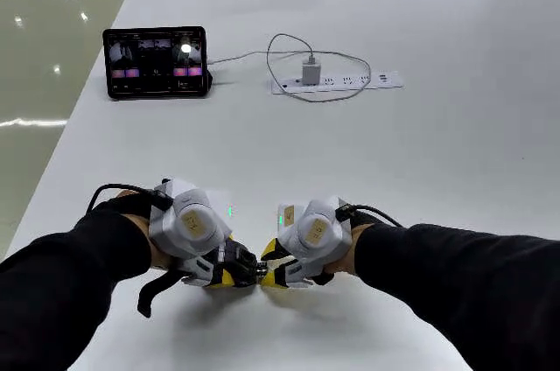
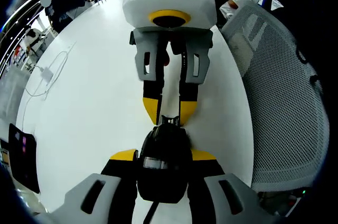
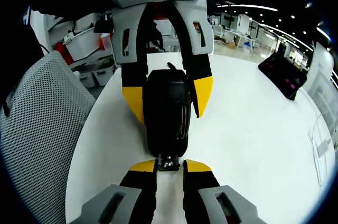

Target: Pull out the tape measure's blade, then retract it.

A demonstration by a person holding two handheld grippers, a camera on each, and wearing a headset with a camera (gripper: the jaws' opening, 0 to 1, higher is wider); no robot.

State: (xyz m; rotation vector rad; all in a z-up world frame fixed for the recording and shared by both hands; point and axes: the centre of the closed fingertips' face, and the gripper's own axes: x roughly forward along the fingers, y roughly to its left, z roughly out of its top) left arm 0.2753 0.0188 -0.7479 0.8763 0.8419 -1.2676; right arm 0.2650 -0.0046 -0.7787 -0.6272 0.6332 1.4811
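Note:
A black tape measure [image 1: 240, 262] lies low over the white table [image 1: 437, 152] near its front edge, between the two grippers. My left gripper [image 2: 163, 155] is shut on its case [image 2: 162, 174], yellow fingertips on both sides. From the opposite side, my right gripper [image 3: 170, 167] is shut on the small metal end tab [image 3: 169, 161] of the blade, right at the case's mouth. No length of blade shows between the tab and the case [image 3: 168, 113]. In the head view the left gripper [image 1: 229, 273] and right gripper [image 1: 271, 273] nearly touch tip to tip.
A tablet [image 1: 156, 61] stands at the back left. A power strip [image 1: 337, 82] with a charger and looped cable lies behind the middle. A black strap [image 1: 156, 290] hangs by the left hand. A mesh chair [image 2: 285, 102] is beside the table's edge.

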